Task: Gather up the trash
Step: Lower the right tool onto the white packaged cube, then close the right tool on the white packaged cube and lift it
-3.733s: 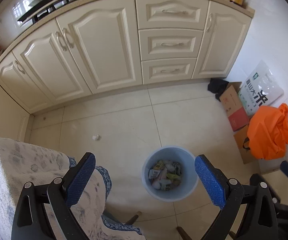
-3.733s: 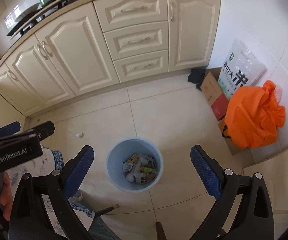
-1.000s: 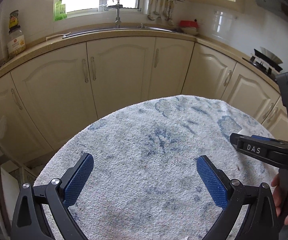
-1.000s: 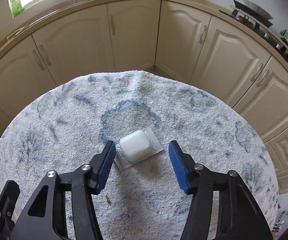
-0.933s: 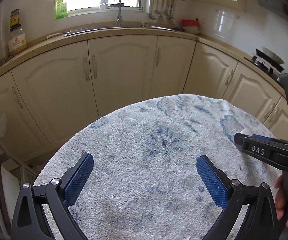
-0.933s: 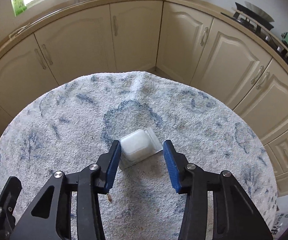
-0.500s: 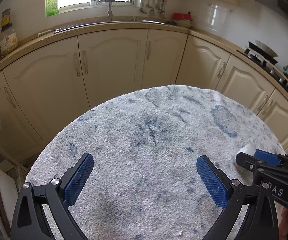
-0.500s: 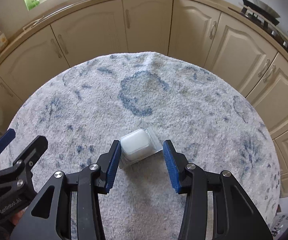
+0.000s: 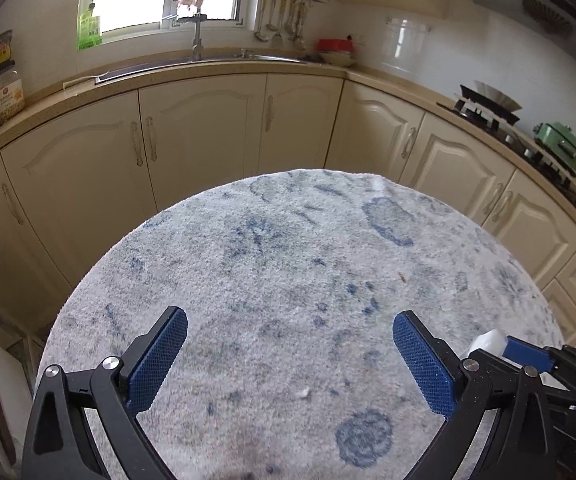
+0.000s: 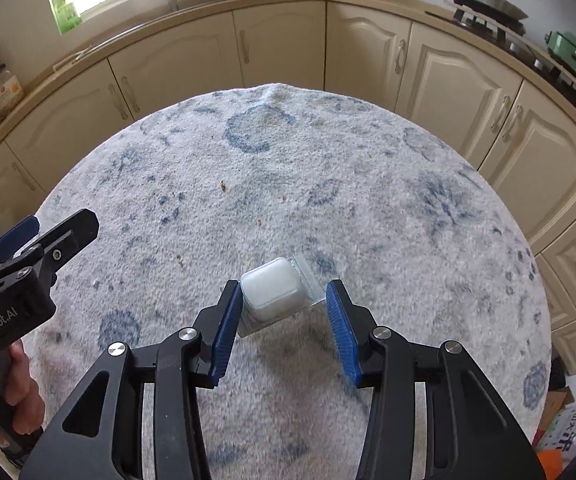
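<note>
Right wrist view: the right gripper [image 10: 283,316] has its fingers [image 10: 225,322] closed on a small white plastic blister pack [image 10: 273,292], the left pad flat against the moulded bubble and the right pad reaching only the thin clear flange at its edge. The pack appears raised clear of the blue-and-white towel-covered round surface [image 10: 408,208], though its underside is hidden, so I cannot be sure it has fully left the cloth. That lopsided hold is the main risk: the flimsy flange could buckle or slide along the pad, letting the pack twist out and drop back onto the surface or to the floor on the way to a bin. A quick swing would make that likelier. The left gripper [image 9: 288,360] hangs over the same surface with its fingers wide apart and nothing between them; small crumbs lie on the cloth near it, too tiny to identify. No bin appears in either view. In the left wrist view only a white corner of the pack [image 9: 488,342] shows, behind the right gripper's finger. A person's hand [image 10: 23,392] holding the left gripper is partly cut off.
</note>
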